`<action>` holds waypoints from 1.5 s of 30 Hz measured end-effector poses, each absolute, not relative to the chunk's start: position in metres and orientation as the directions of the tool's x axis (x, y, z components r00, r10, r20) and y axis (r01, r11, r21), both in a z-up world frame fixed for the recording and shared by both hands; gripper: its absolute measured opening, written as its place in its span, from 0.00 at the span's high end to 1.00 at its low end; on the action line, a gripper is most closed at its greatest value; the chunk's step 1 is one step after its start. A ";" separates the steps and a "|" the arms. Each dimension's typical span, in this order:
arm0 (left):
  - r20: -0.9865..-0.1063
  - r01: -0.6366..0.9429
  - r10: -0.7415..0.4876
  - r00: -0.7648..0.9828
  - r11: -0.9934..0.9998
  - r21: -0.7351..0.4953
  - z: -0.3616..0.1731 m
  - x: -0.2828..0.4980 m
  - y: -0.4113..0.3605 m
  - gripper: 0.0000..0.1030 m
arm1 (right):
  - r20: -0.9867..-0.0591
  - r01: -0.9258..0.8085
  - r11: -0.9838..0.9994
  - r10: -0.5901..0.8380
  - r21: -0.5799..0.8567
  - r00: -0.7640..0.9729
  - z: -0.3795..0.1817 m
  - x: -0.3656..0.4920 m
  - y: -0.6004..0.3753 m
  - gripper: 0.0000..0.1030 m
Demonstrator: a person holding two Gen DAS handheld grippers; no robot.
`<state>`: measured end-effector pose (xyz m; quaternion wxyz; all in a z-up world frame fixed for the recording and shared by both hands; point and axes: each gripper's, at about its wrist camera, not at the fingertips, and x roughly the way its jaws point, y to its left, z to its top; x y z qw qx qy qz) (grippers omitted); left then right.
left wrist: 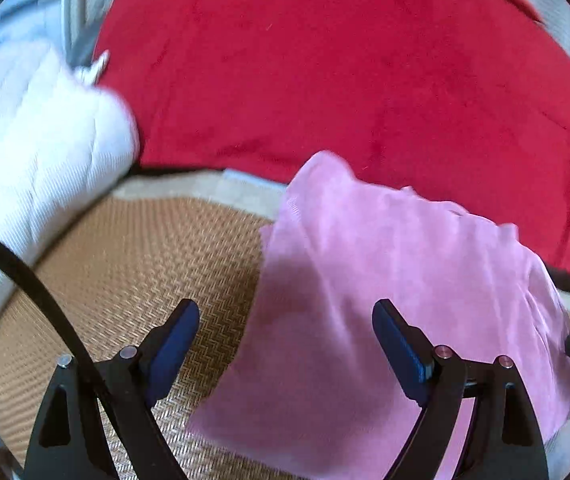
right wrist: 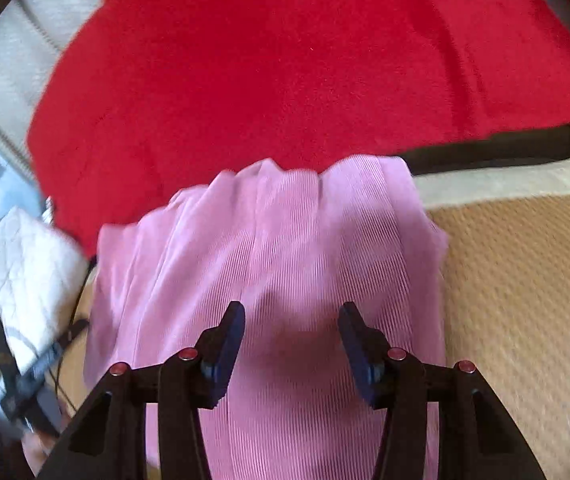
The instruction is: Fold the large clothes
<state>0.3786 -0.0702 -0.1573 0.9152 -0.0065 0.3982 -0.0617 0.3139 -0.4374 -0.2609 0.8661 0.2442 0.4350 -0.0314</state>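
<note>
A pink ribbed garment (left wrist: 397,280) lies on a woven tan mat (left wrist: 133,264), its far edge against a large red cloth (left wrist: 325,64). My left gripper (left wrist: 285,320) is open and empty, hovering over the garment's left edge, its left finger above the mat. In the right wrist view the pink garment (right wrist: 285,248) lies bunched in lengthwise folds. My right gripper (right wrist: 291,320) is open and empty just above its middle.
A white quilted pillow (left wrist: 25,152) lies at the left, also seen in the right wrist view (right wrist: 25,276). A black cable (left wrist: 25,276) crosses the mat. The red cloth (right wrist: 305,60) covers the far side. Bare mat (right wrist: 525,300) lies right of the garment.
</note>
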 end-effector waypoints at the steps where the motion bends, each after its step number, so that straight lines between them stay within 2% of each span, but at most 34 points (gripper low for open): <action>1: -0.714 0.120 -0.112 0.691 0.992 -0.039 -0.157 0.377 -0.078 0.14 | -0.766 0.262 0.880 0.160 0.396 0.622 -0.262 0.304 -0.435 0.48; 5: -0.671 0.150 -0.080 0.737 0.988 0.047 -0.146 0.357 -0.095 0.14 | -0.758 0.245 0.877 0.183 0.413 0.626 -0.264 0.277 -0.419 0.48; 9: -0.651 0.163 -0.082 0.755 0.984 0.065 -0.150 0.353 -0.108 0.14 | -0.770 0.214 0.907 0.163 0.363 0.617 -0.273 0.281 -0.396 0.48; 12: -0.649 0.166 -0.073 0.757 0.983 0.083 -0.147 0.348 -0.114 0.14 | -0.812 0.216 0.910 0.184 0.354 0.554 -0.306 0.305 -0.389 0.48; 15: -0.650 0.171 -0.075 0.756 0.982 0.085 -0.143 0.346 -0.119 0.14 | -0.816 0.204 0.921 0.172 0.332 0.552 -0.303 0.308 -0.386 0.48; 21: -0.654 0.176 -0.073 0.753 0.980 0.094 -0.147 0.350 -0.128 0.14 | -0.740 0.200 0.901 0.171 0.384 0.651 -0.281 0.310 -0.397 0.48; 30: -0.685 0.195 -0.067 0.726 0.974 0.112 -0.161 0.355 -0.144 0.14 | -0.769 0.220 0.891 0.193 0.397 0.609 -0.299 0.332 -0.404 0.48; 38: -0.678 0.183 -0.062 0.733 0.977 0.109 -0.159 0.350 -0.142 0.14 | -0.703 0.194 0.863 0.229 0.467 0.673 -0.282 0.316 -0.409 0.48; 42: -0.680 0.185 -0.052 0.731 0.975 0.124 -0.162 0.349 -0.143 0.14 | -0.765 0.217 0.875 0.229 0.433 0.602 -0.300 0.324 -0.402 0.47; 45: -0.681 0.185 -0.047 0.730 0.974 0.131 -0.163 0.348 -0.142 0.14 | -0.777 0.203 0.899 0.201 0.389 0.597 -0.300 0.327 -0.393 0.45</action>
